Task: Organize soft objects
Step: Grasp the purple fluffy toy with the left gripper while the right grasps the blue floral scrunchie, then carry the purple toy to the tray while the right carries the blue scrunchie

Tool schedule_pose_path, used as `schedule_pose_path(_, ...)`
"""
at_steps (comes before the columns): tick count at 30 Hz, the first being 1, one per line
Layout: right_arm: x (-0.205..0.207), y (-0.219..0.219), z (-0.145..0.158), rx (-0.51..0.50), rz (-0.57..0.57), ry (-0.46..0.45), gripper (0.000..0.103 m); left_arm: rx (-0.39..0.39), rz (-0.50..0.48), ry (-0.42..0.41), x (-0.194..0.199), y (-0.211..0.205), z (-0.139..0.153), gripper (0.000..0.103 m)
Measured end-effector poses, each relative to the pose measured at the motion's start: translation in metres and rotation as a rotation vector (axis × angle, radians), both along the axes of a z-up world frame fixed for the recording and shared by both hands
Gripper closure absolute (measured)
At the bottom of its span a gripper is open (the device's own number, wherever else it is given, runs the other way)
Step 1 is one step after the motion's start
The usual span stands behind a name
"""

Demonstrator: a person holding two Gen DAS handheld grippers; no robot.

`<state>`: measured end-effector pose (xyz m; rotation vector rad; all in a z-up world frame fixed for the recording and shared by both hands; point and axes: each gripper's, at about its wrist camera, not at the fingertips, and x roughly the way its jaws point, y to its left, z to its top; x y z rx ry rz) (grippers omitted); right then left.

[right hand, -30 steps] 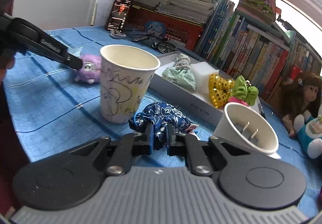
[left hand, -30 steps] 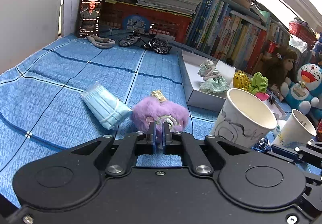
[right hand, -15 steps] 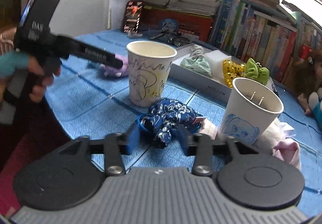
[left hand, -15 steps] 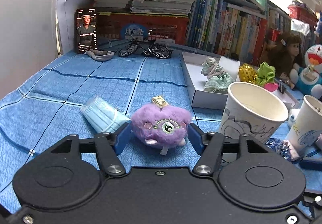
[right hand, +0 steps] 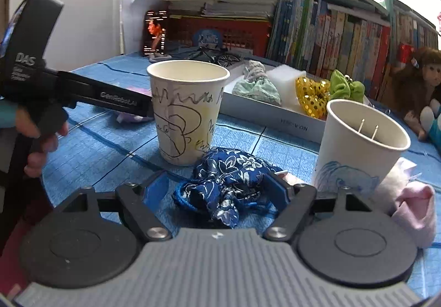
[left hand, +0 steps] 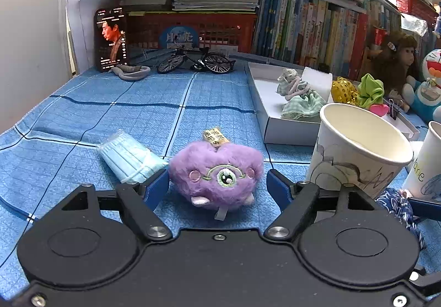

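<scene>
Blue cloth (left hand: 82, 119) | white box (left hand: 289, 130): scrunchies; scribbled cup (right hand: 187, 111) empty | both grippers' fingers apart, just opening, gripping nothing

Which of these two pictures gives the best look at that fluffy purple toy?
The left wrist view: the purple plush toy sits whole and sharp on the blue cloth, centred between open jaws that do not touch it. The right wrist view shows only a purple sliver, mostly hidden behind the other gripper and the scribbled paper cup.
</scene>
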<state>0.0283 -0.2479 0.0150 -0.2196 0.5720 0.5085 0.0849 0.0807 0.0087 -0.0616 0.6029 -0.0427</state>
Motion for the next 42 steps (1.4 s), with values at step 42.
schedule_pose_path(42, -0.004, -0.031, 0.055, 0.156, -0.046, -0.069, 0.057, -0.062, -0.004, -0.147, -0.026, 0.014, 0.082, 0.045)
